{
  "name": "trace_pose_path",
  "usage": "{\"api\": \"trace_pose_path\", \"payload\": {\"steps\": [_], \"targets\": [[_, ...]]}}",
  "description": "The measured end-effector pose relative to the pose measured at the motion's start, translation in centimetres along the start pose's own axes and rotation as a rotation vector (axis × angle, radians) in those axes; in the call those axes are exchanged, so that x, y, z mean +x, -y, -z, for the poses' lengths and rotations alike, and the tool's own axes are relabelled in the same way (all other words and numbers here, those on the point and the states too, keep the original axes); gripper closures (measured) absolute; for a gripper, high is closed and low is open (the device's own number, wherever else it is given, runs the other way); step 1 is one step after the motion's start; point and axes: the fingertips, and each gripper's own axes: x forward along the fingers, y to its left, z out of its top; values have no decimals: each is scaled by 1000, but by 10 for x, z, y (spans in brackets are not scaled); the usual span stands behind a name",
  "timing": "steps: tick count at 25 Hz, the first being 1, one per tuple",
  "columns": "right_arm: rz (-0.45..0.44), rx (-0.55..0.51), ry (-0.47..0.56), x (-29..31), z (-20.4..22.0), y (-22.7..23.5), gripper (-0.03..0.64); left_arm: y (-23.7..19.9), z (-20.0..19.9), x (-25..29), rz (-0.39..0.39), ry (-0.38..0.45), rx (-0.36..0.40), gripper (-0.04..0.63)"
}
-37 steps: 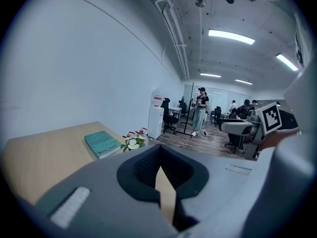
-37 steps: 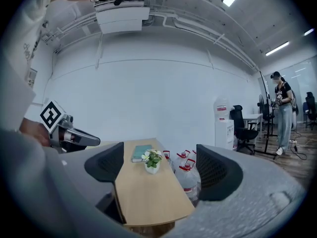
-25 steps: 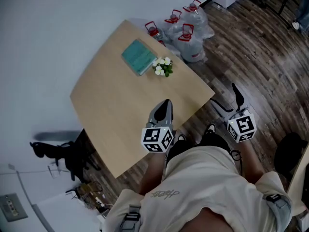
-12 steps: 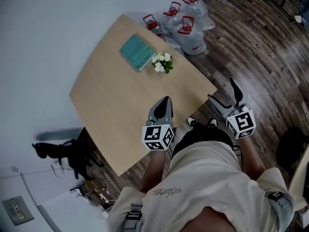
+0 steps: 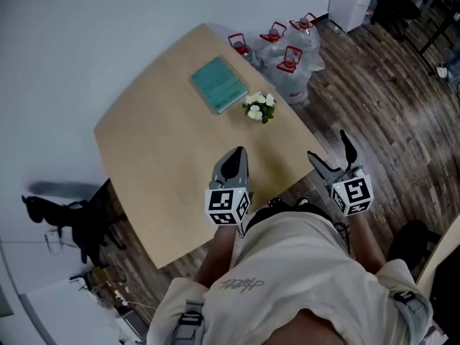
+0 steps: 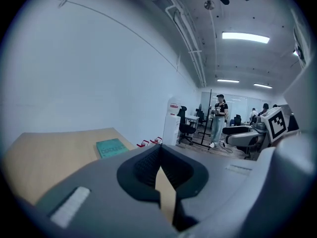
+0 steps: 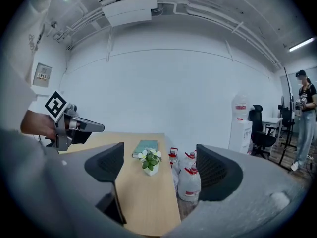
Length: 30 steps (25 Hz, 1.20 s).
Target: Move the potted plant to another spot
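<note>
Right gripper (image 5: 329, 149), jaws apart and empty, hangs off the worktop's (image 5: 165, 164) near edge; we see the potted plant (image 5: 259, 108) ahead, slightly left, beside the teal book (image 5: 219, 85). Our left gripper (image 5: 236, 157), jaws together, hovers over the worktop, nearer the plant.

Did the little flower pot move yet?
No. The potted plant still sits by the same corner of the teal book; only the camera view shifted.

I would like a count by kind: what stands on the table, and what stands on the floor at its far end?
Potted plant: 1
Teal book: 1
Water jugs with red handles: 4
Total: 6
</note>
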Motion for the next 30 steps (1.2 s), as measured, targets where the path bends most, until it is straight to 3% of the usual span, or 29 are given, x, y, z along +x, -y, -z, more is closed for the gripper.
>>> {"api": "trace_pose_path", "payload": {"steps": [7, 13, 19, 30], "targets": [[-50, -42, -27, 42, -5, -35, 166, -48, 4, -15, -44, 27, -10, 581], [-103, -158, -75, 59, -8, -59, 166, -65, 15, -25, -61, 40, -83, 581], [-148, -148, -105, 76, -12, -61, 166, -74, 14, -36, -94, 83, -149, 581], [-332, -180, -148, 121, -7, -67, 166, -82, 19, -49, -268, 74, -225, 581]]}}
